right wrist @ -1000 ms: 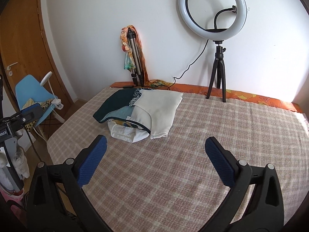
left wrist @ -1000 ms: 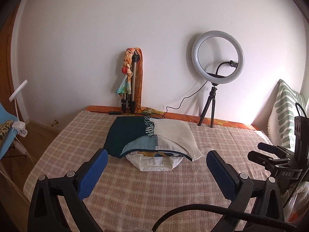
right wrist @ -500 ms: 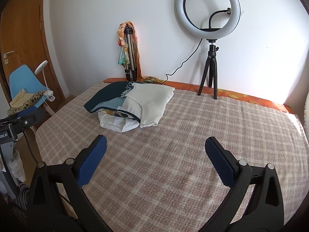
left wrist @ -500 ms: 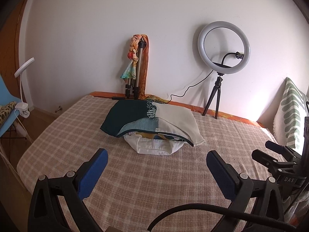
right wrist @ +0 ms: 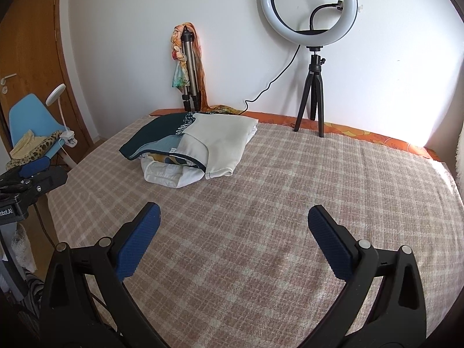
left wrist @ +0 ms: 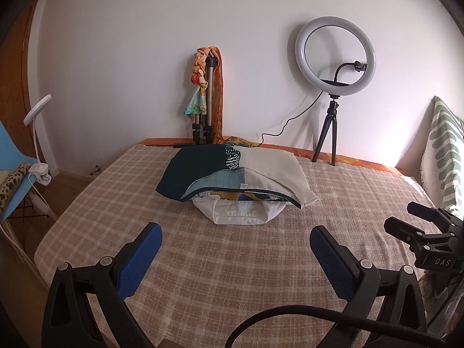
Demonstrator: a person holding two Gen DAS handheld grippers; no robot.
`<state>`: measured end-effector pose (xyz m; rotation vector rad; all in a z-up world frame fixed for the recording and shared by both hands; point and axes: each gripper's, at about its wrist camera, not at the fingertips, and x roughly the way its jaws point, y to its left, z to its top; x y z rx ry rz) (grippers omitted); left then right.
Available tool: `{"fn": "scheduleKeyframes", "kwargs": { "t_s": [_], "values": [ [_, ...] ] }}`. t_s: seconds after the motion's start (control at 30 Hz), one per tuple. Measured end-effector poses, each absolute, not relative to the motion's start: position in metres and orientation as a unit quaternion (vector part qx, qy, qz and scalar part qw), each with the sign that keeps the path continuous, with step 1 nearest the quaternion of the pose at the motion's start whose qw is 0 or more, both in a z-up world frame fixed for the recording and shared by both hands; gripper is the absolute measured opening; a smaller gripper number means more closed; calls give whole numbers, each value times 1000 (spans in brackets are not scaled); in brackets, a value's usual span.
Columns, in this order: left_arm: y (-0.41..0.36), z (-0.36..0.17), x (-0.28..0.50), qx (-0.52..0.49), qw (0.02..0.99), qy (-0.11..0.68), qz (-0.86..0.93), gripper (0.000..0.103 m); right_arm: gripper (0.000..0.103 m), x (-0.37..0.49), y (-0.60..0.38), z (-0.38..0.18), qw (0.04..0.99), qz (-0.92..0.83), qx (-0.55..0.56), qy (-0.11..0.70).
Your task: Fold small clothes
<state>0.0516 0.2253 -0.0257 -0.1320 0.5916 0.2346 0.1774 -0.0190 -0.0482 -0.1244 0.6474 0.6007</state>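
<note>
Left wrist view: left gripper point(left wrist: 235, 233) wide, empty, above blanket point(left wrist: 232, 275).

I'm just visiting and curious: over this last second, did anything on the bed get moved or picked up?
Nothing was picked up. Only the viewpoints shifted a little: both hand-held grippers drifted, so the pile of clothes sits slightly differently in each view. The left gripper and right gripper remain open and empty above the checked blanket. The pile, ring light and tripod with scarf stayed put.

A home bedroom. A bed with a checked blanket point(right wrist: 261, 203) stands against the wall. Left of it are a wooden door point(right wrist: 32, 66) and a blue chair point(right wrist: 26, 116).
</note>
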Motion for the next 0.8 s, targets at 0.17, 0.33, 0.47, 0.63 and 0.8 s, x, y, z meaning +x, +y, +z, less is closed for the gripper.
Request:
{"fn": "scheduleKeyframes", "kwargs": {
  "t_s": [0.17,0.33,0.47,0.63,0.8],
  "values": [
    [225,-25,51,-63,949,287,117,102,103,178,-21,-50,902,288,-57,318],
    [223,-27,52,-61,948,293,111,102,103,179,-22,-51,901,286,-50,321],
    [222,-27,53,-59,948,292,109,102,103,179,-22,-51,901,287,-49,322],
    [221,-26,53,-60,948,293,107,102,103,179,-22,-52,901,287,-49,321],
    [221,-26,53,-57,949,292,107,103,103,179,-23,-52,901,288,-49,321]
  ]
}}
